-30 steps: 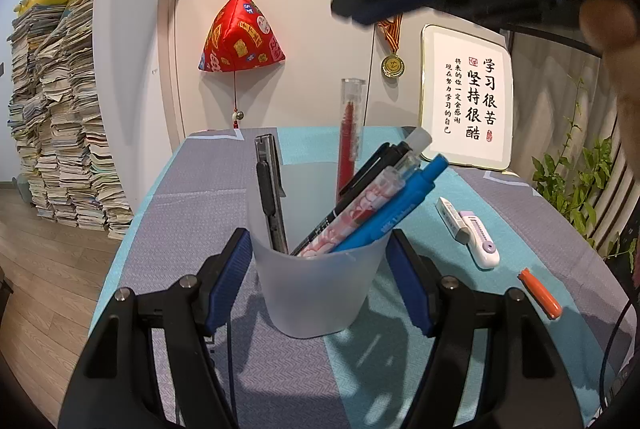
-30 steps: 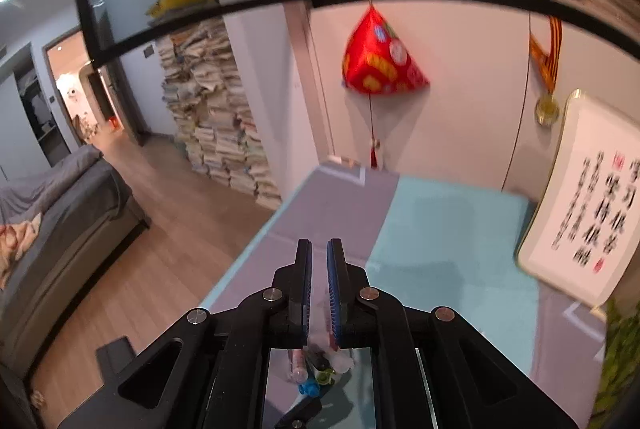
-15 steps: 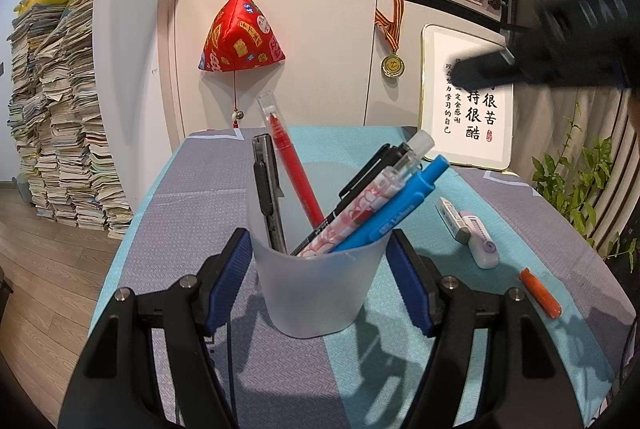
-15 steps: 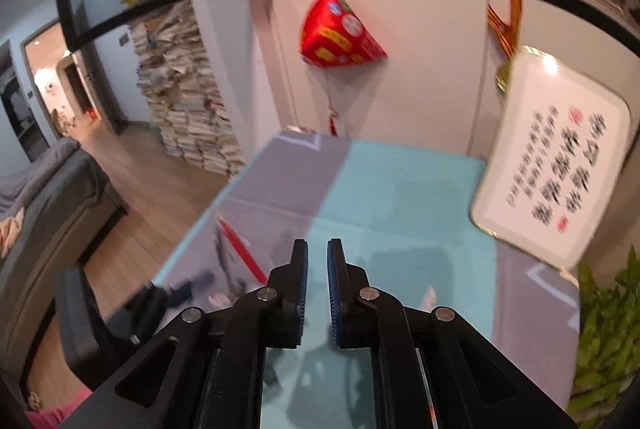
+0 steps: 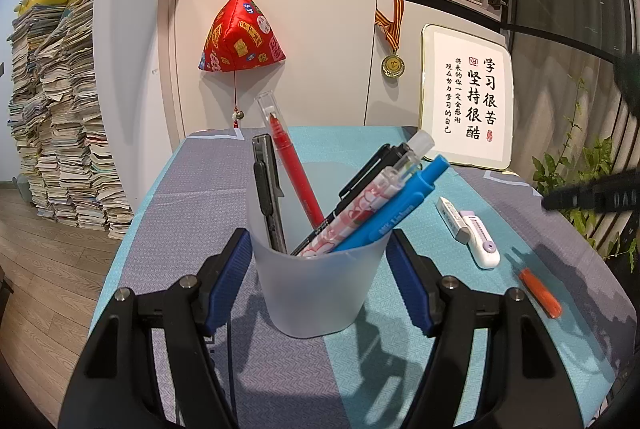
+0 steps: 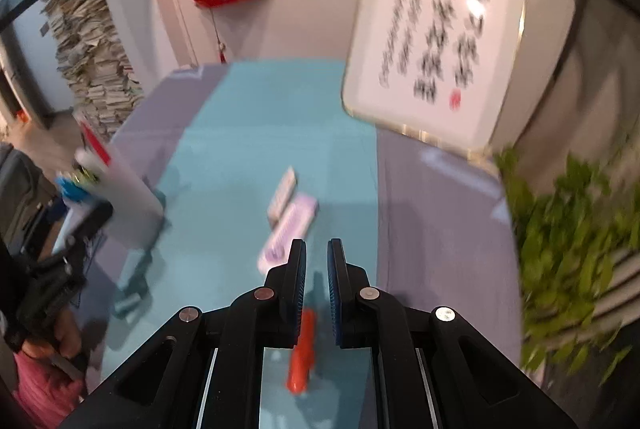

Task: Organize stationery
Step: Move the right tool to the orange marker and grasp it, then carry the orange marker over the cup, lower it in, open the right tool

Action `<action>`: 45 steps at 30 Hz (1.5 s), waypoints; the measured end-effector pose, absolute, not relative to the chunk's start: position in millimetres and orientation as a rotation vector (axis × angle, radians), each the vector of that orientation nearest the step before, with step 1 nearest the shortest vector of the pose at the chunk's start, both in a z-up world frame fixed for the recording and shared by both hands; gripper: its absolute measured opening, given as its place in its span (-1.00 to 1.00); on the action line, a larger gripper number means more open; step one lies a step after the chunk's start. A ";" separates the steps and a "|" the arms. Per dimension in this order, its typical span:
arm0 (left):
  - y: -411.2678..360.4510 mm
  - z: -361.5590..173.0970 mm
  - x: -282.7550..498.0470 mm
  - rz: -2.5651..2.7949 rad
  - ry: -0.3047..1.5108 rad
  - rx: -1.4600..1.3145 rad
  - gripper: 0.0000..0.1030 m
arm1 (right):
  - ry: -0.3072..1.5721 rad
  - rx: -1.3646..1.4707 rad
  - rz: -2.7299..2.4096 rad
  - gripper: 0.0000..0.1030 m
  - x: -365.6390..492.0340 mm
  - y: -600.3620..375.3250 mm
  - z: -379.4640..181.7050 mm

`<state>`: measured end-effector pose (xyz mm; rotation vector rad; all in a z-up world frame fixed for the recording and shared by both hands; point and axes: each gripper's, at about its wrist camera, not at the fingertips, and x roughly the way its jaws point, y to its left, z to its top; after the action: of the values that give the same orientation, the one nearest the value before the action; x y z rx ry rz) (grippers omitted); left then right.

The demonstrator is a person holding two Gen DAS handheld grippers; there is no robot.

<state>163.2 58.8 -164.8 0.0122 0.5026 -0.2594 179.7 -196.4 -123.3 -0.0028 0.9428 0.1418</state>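
A frosted plastic cup (image 5: 316, 285) stands on the table between the fingers of my left gripper (image 5: 320, 265), which grips its sides. It holds a red pen (image 5: 294, 171), a black utility knife (image 5: 268, 197), a black pen, a patterned pen and a blue pen (image 5: 396, 213). An eraser (image 5: 452, 219), a white and purple correction tape (image 5: 482, 245) and an orange pen (image 5: 538, 291) lie to the right. My right gripper (image 6: 317, 259) is empty, its jaws nearly together, above the orange pen (image 6: 302, 357). The cup (image 6: 128, 197) shows blurred at its left.
The table has a grey and teal cloth (image 5: 208, 205). A framed calligraphy board (image 5: 468, 97) leans on the wall at the back right. A green plant (image 6: 568, 229) stands off the right edge. Stacked papers (image 5: 60, 117) stand on the floor at left.
The red pen has dropped into the cup and now leans left. My right gripper has swung away from above the cup, right and down over the orange pen. The left gripper has not moved.
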 end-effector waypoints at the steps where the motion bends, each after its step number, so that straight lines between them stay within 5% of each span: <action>1: 58.7 -164.9 163.0 -0.259 0.503 0.012 0.35 | 0.967 0.020 0.154 -0.83 179.4 -199.3 -129.4; 9: 58.9 -164.6 163.3 -0.259 0.503 0.013 0.35 | 1.117 0.075 0.178 -0.81 172.1 -204.5 -175.4; 13: 59.1 -164.5 163.7 -0.259 0.503 0.013 0.35 | 1.121 0.087 0.191 -0.22 171.5 -200.4 -178.2; 19: 58.9 -164.6 163.3 -0.259 0.503 0.013 0.35 | 1.114 0.039 0.178 -0.23 172.9 -193.3 -184.2; 22: 59.3 -164.4 163.7 -0.260 0.503 0.012 0.35 | 1.115 0.018 0.167 -0.73 172.5 -193.0 -184.5; 45: 59.2 -164.3 163.6 -0.260 0.503 0.013 0.35 | 0.781 0.045 0.338 -0.75 144.3 -153.9 -57.7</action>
<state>163.6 59.2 -164.3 0.0127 0.5032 -0.2598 144.3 -153.9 -57.7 0.0455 0.7810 0.3384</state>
